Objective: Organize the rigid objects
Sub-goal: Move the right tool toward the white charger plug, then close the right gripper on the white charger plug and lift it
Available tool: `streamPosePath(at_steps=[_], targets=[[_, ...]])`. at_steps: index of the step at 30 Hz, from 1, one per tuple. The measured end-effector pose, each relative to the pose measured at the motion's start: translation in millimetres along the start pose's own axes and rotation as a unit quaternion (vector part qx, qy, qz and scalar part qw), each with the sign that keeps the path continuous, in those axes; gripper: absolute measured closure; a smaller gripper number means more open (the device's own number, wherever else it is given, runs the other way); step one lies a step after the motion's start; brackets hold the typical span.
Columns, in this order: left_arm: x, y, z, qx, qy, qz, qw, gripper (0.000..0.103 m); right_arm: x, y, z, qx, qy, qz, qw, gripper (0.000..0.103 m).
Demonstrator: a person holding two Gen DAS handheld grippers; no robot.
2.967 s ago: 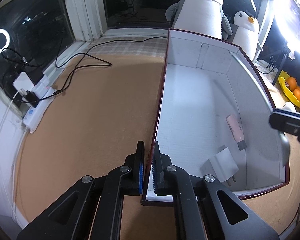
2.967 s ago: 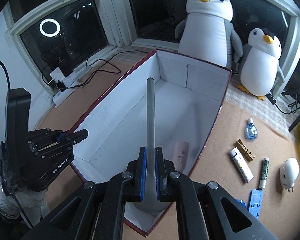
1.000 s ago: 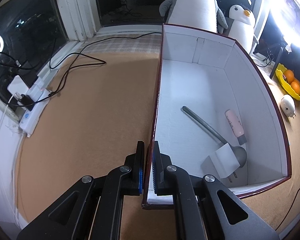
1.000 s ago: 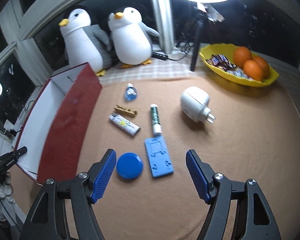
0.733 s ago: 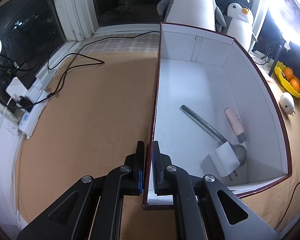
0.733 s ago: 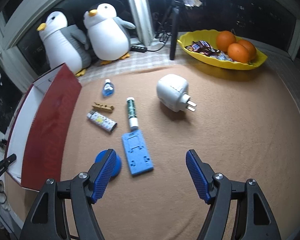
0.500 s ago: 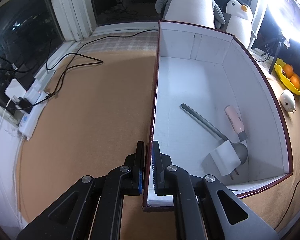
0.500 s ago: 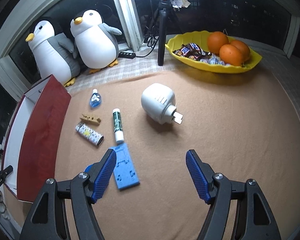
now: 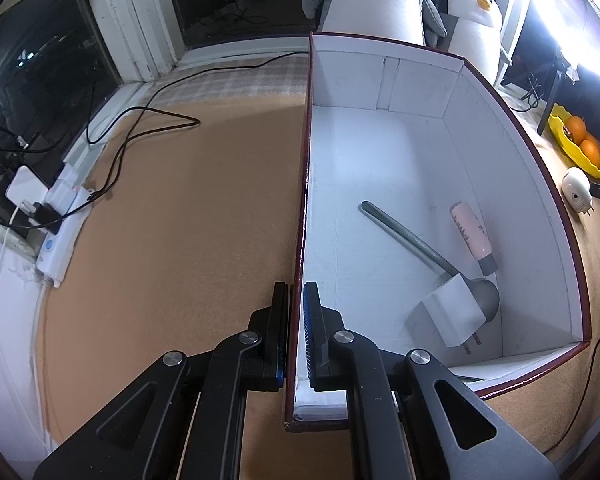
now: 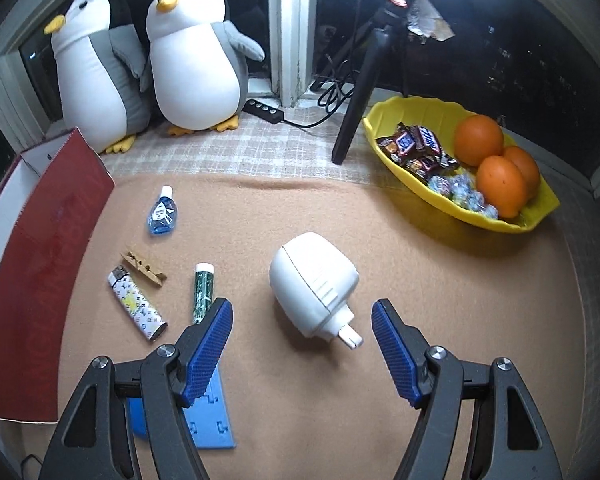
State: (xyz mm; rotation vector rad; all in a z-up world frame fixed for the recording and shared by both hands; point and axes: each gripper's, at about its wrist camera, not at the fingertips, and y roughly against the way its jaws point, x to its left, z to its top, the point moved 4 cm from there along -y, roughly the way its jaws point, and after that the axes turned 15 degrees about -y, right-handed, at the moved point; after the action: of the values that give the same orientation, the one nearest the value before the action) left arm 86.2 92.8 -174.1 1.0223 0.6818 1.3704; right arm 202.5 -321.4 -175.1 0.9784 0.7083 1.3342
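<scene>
My left gripper [image 9: 296,292] is shut on the left wall of the red box [image 9: 305,184], white inside. In the box lie a grey spoon [image 9: 416,250], a pink tube [image 9: 471,236] and a white charger [image 9: 452,308]. My right gripper [image 10: 302,312] stands open just above the brown mat, with the round white plug adapter [image 10: 314,286] lying between and a little ahead of its blue pads, untouched. To its left lie a green stick [image 10: 203,290], a patterned lighter [image 10: 137,308], a wooden clothespin [image 10: 143,268], a small blue bottle [image 10: 162,212] and a blue phone stand [image 10: 210,420].
Two plush penguins [image 10: 196,60] stand at the back by the window. A yellow bowl [image 10: 516,220] with oranges and sweets sits at the right, a tripod leg [image 10: 356,100] beside it. Cables and a power strip [image 9: 60,216] lie left of the box.
My right gripper has swept to the right and sunk, so the white plug adapter now lies between its open fingers; the blue disc has dropped from sight. The left gripper kept its hold on the box wall.
</scene>
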Motion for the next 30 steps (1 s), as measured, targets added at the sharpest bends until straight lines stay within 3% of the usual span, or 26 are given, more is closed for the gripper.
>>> streamPosePath(at_steps=[14, 16, 30], targets=[[0, -6, 2, 0.015, -0.011, -0.004, 0.9998, 0.096, 8, -51, 13, 0.058, 0.054, -0.014, 0.997, 0.036], [0, -7, 3, 0.015, -0.01, -0.003, 0.9998, 0.096, 7, -52, 11, 0.06, 0.055, -0.017, 0.997, 0.045], [1, -8, 1, 0.006, 0.008, -0.004, 0.9999, 0.096, -2, -31, -12, 0.04, 0.02, -0.013, 0.999, 0.046]])
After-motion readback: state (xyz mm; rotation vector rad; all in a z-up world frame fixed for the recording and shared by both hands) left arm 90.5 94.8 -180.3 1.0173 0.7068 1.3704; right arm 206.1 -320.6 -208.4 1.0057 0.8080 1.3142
